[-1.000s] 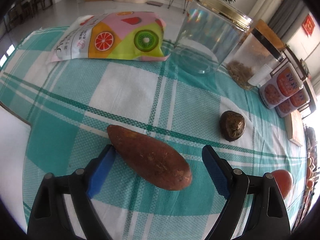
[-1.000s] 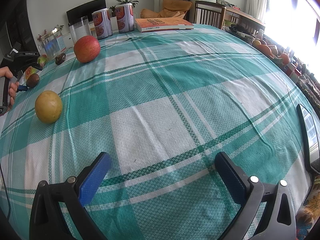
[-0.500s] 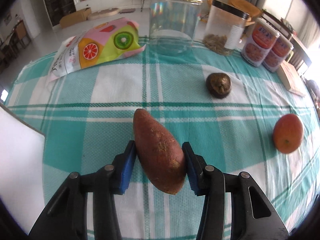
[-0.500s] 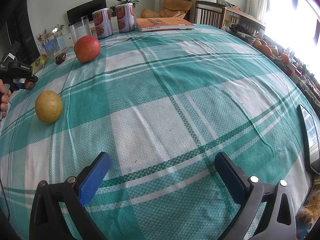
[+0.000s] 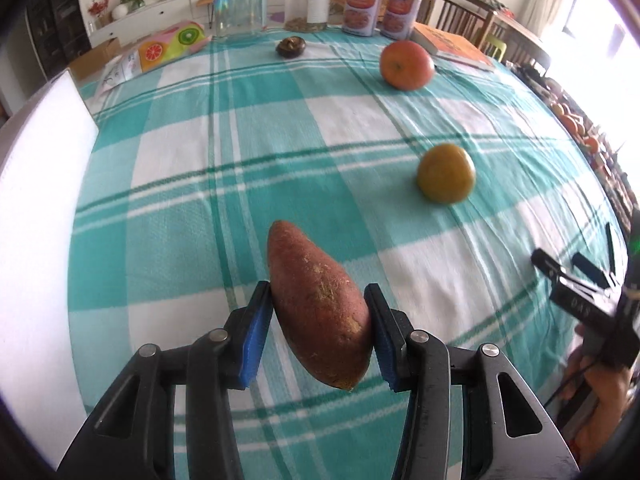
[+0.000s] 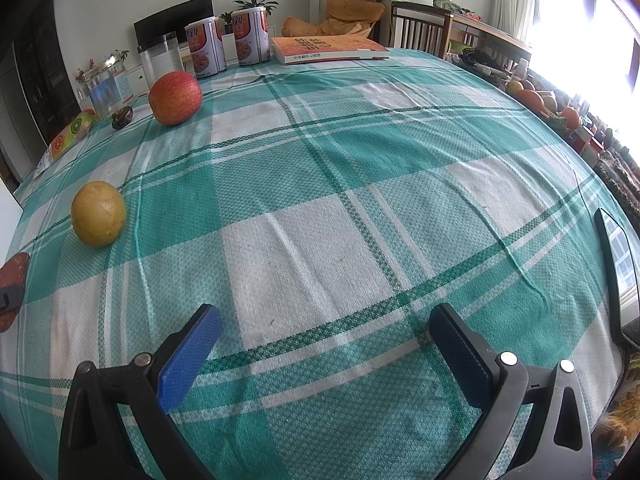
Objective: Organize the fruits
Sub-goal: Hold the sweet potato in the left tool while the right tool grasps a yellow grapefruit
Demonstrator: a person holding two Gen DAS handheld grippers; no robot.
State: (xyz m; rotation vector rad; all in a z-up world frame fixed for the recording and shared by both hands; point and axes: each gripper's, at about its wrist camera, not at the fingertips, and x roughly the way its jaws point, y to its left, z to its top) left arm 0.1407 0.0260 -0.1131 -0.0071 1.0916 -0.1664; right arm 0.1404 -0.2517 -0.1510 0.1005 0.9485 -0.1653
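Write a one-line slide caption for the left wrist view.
Left tongs clamp a sweet potato above the checked tablecloth, yellow fruit and apple beyond.

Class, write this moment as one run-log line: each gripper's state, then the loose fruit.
left gripper: shut on sweet potato | right gripper: open, empty | on tablecloth: yellow fruit, apple

One sweet potato (image 5: pixel 318 308); one red apple (image 5: pixel 407 65); one yellow fruit (image 5: pixel 446 173); one dark brown fruit (image 5: pixel 291 47); two printed cans (image 5: pixel 363 7) (image 5: pixel 400 11); two clear jars (image 5: pixel 239 4) (image 5: pixel 308 3); one snack bag (image 5: pixel 160 50); one orange book (image 6: pixel 328 49).
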